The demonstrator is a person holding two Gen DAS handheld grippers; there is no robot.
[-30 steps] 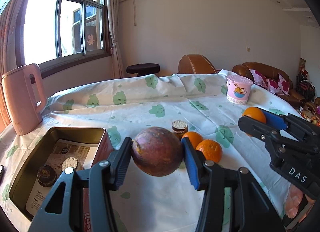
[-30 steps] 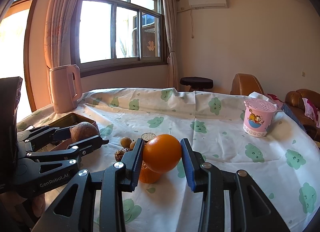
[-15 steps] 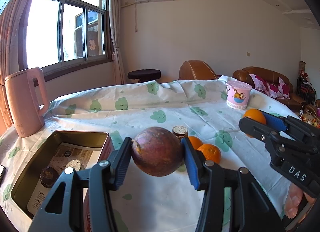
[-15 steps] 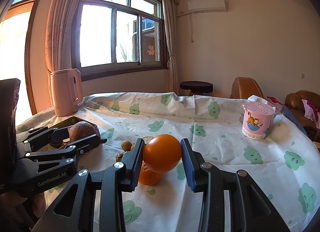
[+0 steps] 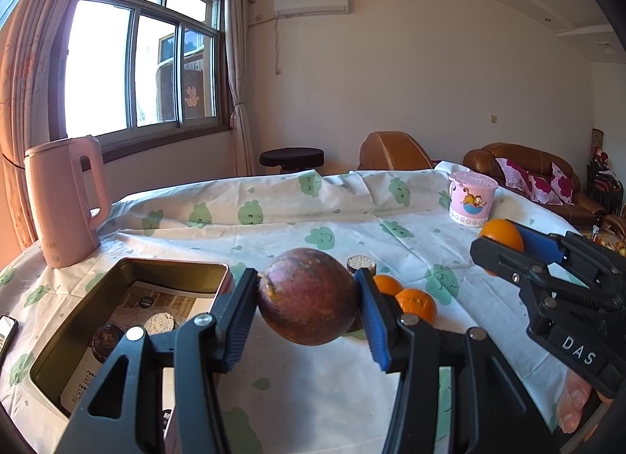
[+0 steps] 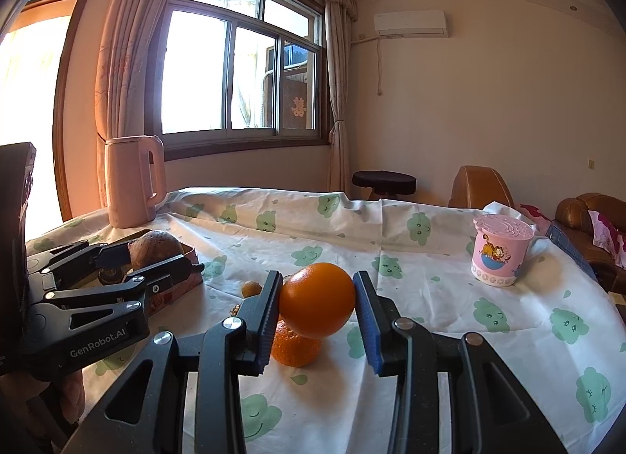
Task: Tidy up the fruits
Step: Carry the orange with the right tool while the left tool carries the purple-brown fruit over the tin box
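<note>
My left gripper [image 5: 307,307] is shut on a round purple-brown passion fruit [image 5: 309,295], held above the tablecloth just right of an open metal tin [image 5: 129,270]. The same gripper [image 6: 156,256] and passion fruit [image 6: 154,242] show at the left of the right wrist view. My right gripper [image 6: 317,309] is shut on an orange [image 6: 317,299], held over another orange [image 6: 295,348] on the cloth. In the left wrist view that right gripper [image 5: 504,246] and its orange [image 5: 500,233] sit at the right. Two oranges [image 5: 416,303] lie on the cloth behind the passion fruit.
The tin holds a printed sheet and round biscuits [image 5: 158,323]. A pink kettle [image 5: 64,199] stands at the back left, a pink lidded cup [image 5: 471,197] at the back right. A biscuit [image 5: 362,264] and a small brown fruit [image 6: 251,289] lie mid-table. A phone [image 5: 6,330] lies at the left edge.
Both views have tilted up slightly, so the table sits lower in frame. Both grippers keep their fruit and stay about where they were.
</note>
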